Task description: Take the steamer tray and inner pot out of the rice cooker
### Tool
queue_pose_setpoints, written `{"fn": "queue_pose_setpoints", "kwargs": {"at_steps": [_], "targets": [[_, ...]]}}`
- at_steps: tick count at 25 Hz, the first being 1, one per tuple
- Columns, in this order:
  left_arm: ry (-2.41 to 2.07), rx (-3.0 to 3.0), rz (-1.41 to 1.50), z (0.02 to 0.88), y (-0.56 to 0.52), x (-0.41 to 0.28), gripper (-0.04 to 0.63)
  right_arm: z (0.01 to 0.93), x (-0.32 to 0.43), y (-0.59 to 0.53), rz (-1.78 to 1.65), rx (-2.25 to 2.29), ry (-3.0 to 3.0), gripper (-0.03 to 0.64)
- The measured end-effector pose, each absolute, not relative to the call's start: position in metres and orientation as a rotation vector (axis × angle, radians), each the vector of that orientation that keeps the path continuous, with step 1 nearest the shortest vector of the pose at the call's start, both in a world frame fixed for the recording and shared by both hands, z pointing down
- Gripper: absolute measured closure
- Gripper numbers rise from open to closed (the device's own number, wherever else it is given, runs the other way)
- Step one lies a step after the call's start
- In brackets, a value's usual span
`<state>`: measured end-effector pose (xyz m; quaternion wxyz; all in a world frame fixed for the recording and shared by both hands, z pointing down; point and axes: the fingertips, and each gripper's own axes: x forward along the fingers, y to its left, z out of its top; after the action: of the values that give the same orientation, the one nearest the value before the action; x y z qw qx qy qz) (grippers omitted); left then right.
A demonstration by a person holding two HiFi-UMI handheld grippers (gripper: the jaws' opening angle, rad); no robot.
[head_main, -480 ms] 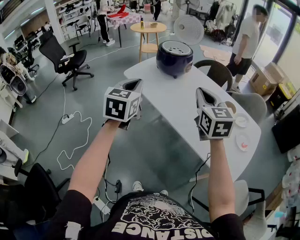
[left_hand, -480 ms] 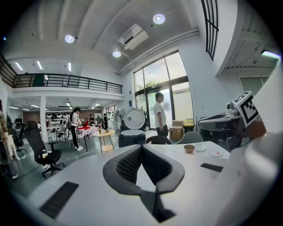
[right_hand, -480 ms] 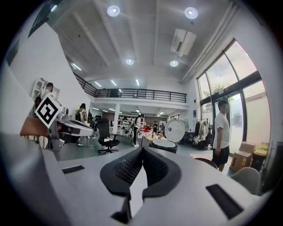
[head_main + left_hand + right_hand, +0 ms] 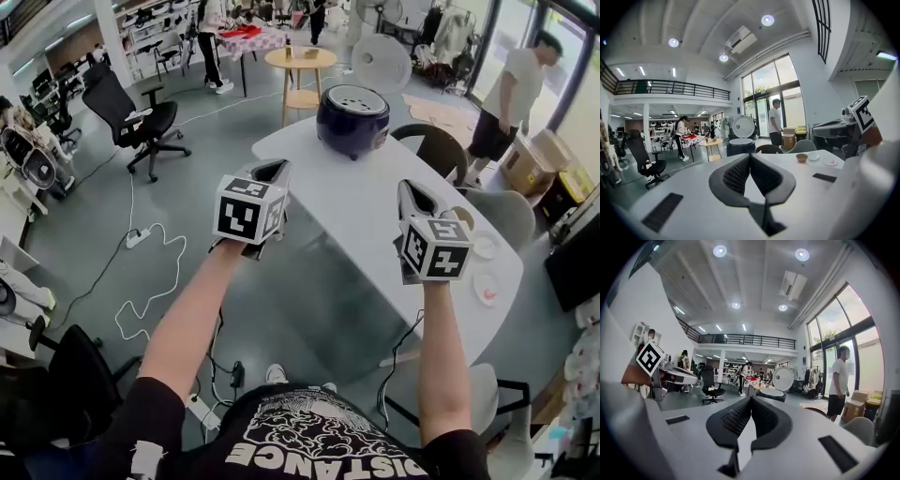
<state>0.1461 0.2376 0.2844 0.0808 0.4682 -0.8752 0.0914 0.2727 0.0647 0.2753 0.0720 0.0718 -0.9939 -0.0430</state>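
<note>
A dark blue rice cooker [image 4: 352, 119] with a white perforated lid stands shut at the far end of the white table [image 4: 356, 202]; it also shows small in the left gripper view [image 4: 740, 146] and the right gripper view [image 4: 772, 394]. The steamer tray and inner pot are hidden inside it. My left gripper [image 4: 273, 171] is held up at the table's near left edge, shut and empty. My right gripper [image 4: 411, 194] hovers over the table's near right part, also shut with nothing in it. Both are well short of the cooker.
A small bowl [image 4: 463, 215] and two white dishes [image 4: 486, 286] lie on the table's right side. Chairs [image 4: 429, 142] stand round the far edge. A person [image 4: 511, 98] stands at the back right. A wooden round table [image 4: 298, 58] and an office chair [image 4: 131, 117] are beyond.
The view has shifted slightly toward the table; both grippers have edged forward a little. Their jaws stay shut.
</note>
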Motion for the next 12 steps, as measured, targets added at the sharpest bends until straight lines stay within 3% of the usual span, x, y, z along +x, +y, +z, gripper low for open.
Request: {"fn": "queue_pose_setpoints", "kwargs": {"at_steps": [3, 12], "targets": [[-2.622, 1.394, 0.268, 0.2859, 0.2377, 0.1473, 0.577, 0.2765, 0.2758, 0.0612, -0.129, 0.229, -2.989, 0.603], [-2.627, 1.384, 0.249, 0.288, 0.2466, 0.1394, 0.489, 0.2811, 0.2699, 0.0676, -0.12, 0.232, -2.981, 0.519]]}}
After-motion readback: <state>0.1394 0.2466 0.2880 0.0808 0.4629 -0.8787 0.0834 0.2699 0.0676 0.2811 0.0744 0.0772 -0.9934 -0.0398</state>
